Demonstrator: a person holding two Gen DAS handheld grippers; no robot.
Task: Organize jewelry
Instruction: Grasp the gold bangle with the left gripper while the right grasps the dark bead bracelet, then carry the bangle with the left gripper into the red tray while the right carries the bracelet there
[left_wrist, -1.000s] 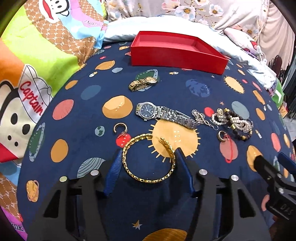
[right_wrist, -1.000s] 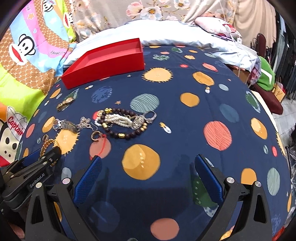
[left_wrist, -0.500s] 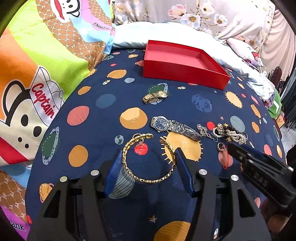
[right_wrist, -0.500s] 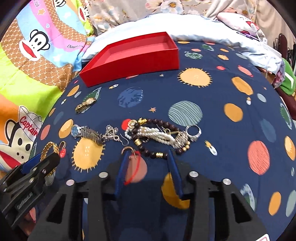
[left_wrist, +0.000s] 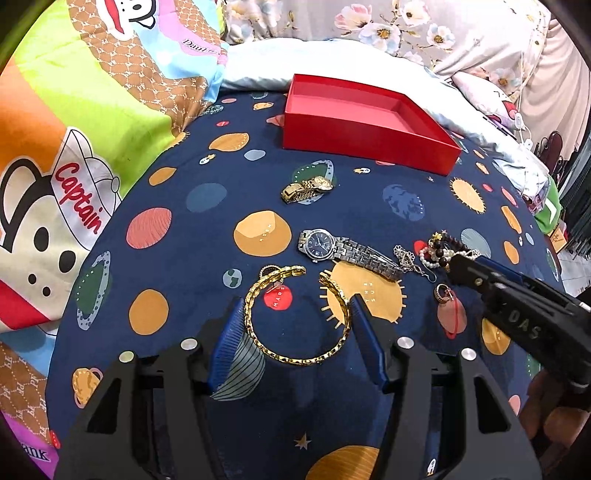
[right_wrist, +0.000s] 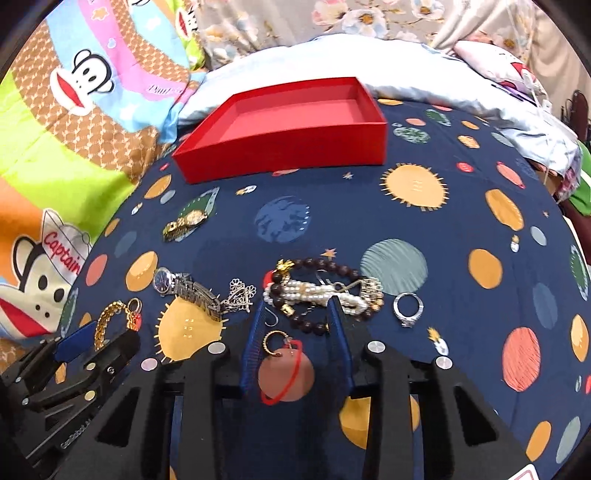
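My left gripper (left_wrist: 295, 314) is shut on a gold chain bracelet (left_wrist: 295, 354), held between its blue pads above the cloth. My right gripper (right_wrist: 295, 310) stands partly open around the near edge of a pile of pearl and dark bead bracelets (right_wrist: 321, 291); a small gold hoop earring (right_wrist: 275, 343) lies between its fingers. An empty red box (left_wrist: 369, 122) sits at the back, and also shows in the right wrist view (right_wrist: 288, 129). A silver watch (left_wrist: 343, 251), a gold watch (left_wrist: 306, 188), a silver pendant (right_wrist: 240, 295) and a silver ring (right_wrist: 408, 308) lie on the cloth.
The jewelry lies on a dark blue planet-print cloth (left_wrist: 184, 229) over a bed. A cartoon monkey blanket (left_wrist: 74, 147) lies to the left and a pale pillow (right_wrist: 406, 70) lies behind the box. The right gripper's body (left_wrist: 517, 306) reaches in at the right of the left wrist view.
My left gripper has lifted with the gold bracelet in it. My right gripper has narrowed from wide open and moved forward to the bead bracelets.
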